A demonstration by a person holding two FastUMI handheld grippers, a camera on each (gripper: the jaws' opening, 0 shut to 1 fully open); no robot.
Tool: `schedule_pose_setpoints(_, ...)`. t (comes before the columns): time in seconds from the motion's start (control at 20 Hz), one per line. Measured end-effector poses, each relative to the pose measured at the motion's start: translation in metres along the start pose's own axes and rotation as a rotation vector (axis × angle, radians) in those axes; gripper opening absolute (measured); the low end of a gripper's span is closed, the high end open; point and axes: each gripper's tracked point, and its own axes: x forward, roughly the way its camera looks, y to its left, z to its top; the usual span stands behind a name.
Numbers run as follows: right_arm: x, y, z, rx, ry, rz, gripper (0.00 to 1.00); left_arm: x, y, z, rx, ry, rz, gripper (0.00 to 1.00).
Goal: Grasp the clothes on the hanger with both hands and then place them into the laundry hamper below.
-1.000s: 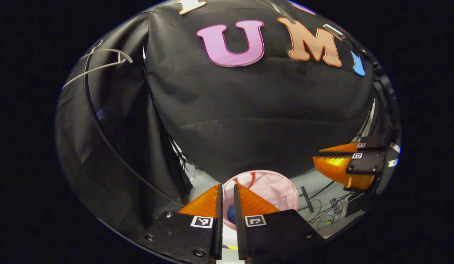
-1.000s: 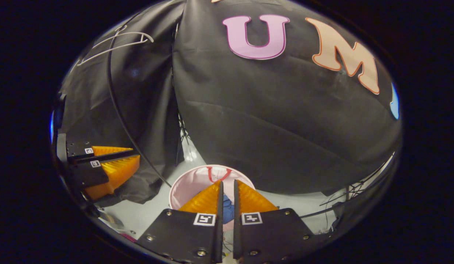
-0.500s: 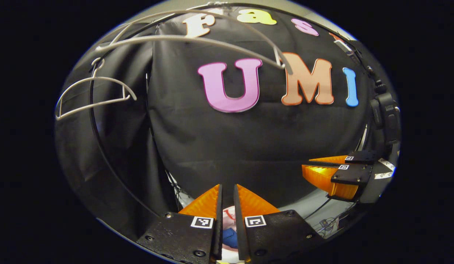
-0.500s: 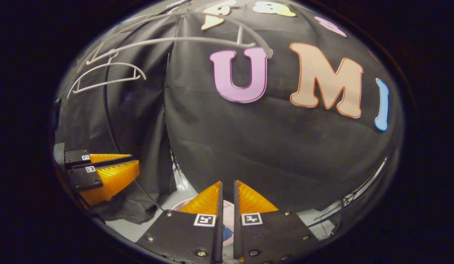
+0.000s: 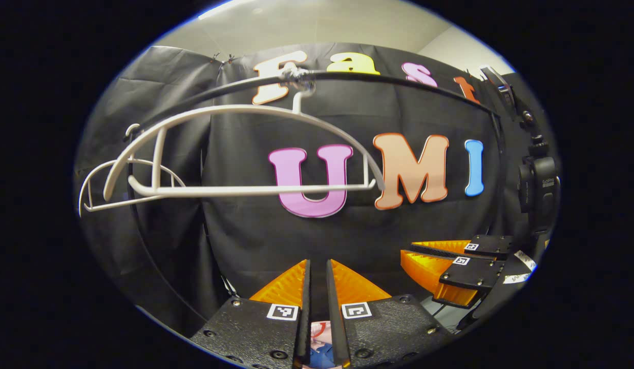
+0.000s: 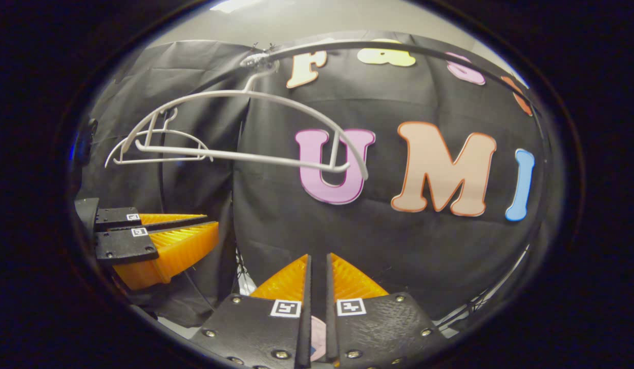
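left gripper (image 5: 317, 271): fingers nearly together, empty | right gripper (image 6: 317, 266): same, empty | bare white plastic hanger (image 5: 235, 190) hangs above and ahead of both, long axis level, sideways | blue clothes (image 5: 322, 353) in pink hamper (image 5: 317, 328) below

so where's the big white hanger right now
The white hanger hangs bare from the black rail in the upper left of both gripper views, a second hanger behind it.

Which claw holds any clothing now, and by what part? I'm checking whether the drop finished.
Neither: the left claw and the right claw are both shut on nothing, and the near hanger is bare.
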Motion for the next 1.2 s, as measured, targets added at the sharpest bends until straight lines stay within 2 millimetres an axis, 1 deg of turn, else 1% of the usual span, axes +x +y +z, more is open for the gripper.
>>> schedule_pose_setpoints(0.05, -0.005, -0.004, 0.013, 0.008, -0.024, -0.004, 0.11, -0.004, -0.001, 0.010, -0.008, -0.021, -0.005, 0.17)
schedule_pose_setpoints(0.15, -0.017, -0.013, 0.028, 0.016, -0.068, -0.017, 0.11, -0.006, -0.008, 0.028, -0.021, -0.058, -0.020, 0.17)
schedule_pose_setpoints(0.2, -0.023, -0.017, 0.038, 0.024, -0.088, -0.023, 0.11, -0.009, -0.009, 0.035, -0.025, -0.073, -0.027, 0.20)
schedule_pose_setpoints(0.3, -0.030, -0.022, 0.060, 0.048, -0.123, -0.039, 0.11, -0.015, -0.016, 0.056, -0.035, -0.106, -0.040, 0.20)
schedule_pose_setpoints(0.35, -0.034, -0.026, 0.068, 0.061, -0.140, -0.050, 0.11, -0.018, -0.017, 0.064, -0.041, -0.122, -0.042, 0.17)
schedule_pose_setpoints(0.4, -0.041, -0.032, 0.074, 0.072, -0.155, -0.063, 0.11, -0.020, -0.018, 0.072, -0.046, -0.139, -0.047, 0.14)
schedule_pose_setpoints(0.45, -0.045, -0.038, 0.080, 0.080, -0.170, -0.077, 0.11, -0.023, -0.019, 0.079, -0.048, -0.154, -0.049, 0.20)
schedule_pose_setpoints(0.5, -0.051, -0.045, 0.085, 0.083, -0.185, -0.092, 0.11, -0.027, -0.021, 0.087, -0.047, -0.171, -0.051, 0.17)
schedule_pose_setpoints(0.55, -0.055, -0.052, 0.090, 0.084, -0.197, -0.106, 0.11, -0.029, -0.021, 0.093, -0.044, -0.187, -0.051, 0.19)
schedule_pose_setpoints(0.6, -0.061, -0.058, 0.095, 0.085, -0.208, -0.120, 0.11, -0.031, -0.022, 0.098, -0.042, -0.198, -0.052, 0.18)
schedule_pose_setpoints(0.65, -0.065, -0.063, 0.099, 0.087, -0.219, -0.133, 0.09, -0.034, -0.023, 0.103, -0.041, -0.207, -0.054, 0.17)
schedule_pose_setpoints(0.7, -0.072, -0.068, 0.104, 0.087, -0.230, -0.144, 0.11, -0.036, -0.026, 0.108, -0.041, -0.217, -0.059, 0.14)
schedule_pose_setpoints(0.75, -0.076, -0.072, 0.107, 0.086, -0.237, -0.153, 0.11, -0.038, -0.028, 0.110, -0.043, -0.222, -0.063, 0.17)
schedule_pose_setpoints(0.8, -0.080, -0.075, 0.109, 0.085, -0.242, -0.162, 0.09, -0.040, -0.031, 0.112, -0.047, -0.223, -0.066, 0.16)
schedule_pose_setpoints(0.85, -0.085, -0.077, 0.111, 0.086, -0.247, -0.167, 0.11, -0.043, -0.031, 0.114, -0.053, -0.228, -0.066, 0.18)
schedule_pose_setpoints(0.9, -0.087, -0.081, 0.114, 0.084, -0.254, -0.178, 0.11, -0.043, -0.032, 0.115, -0.059, -0.233, -0.070, 0.18)
schedule_pose_setpoints(0.95, -0.092, -0.083, 0.115, 0.083, -0.260, -0.188, 0.09, -0.044, -0.035, 0.116, -0.064, -0.234, -0.074, 0.26)
schedule_pose_setpoints(1.0, -0.095, -0.085, 0.116, 0.082, -0.265, -0.190, 0.14, -0.045, -0.035, 0.116, -0.066, -0.232, -0.073, 0.28)
schedule_pose_setpoints(1.1, -0.099, -0.087, 0.118, 0.079, -0.267, -0.195, 0.25, -0.048, -0.037, 0.117, -0.069, -0.232, -0.083, 0.42)
schedule_pose_setpoints(1.15, -0.102, -0.088, 0.118, 0.076, -0.270, -0.197, 0.33, -0.049, -0.036, 0.118, -0.067, -0.235, -0.078, 0.49)
schedule_pose_setpoints(1.2, -0.105, -0.086, 0.119, 0.074, -0.273, -0.194, 0.37, -0.051, -0.037, 0.118, -0.067, -0.236, -0.080, 0.56)
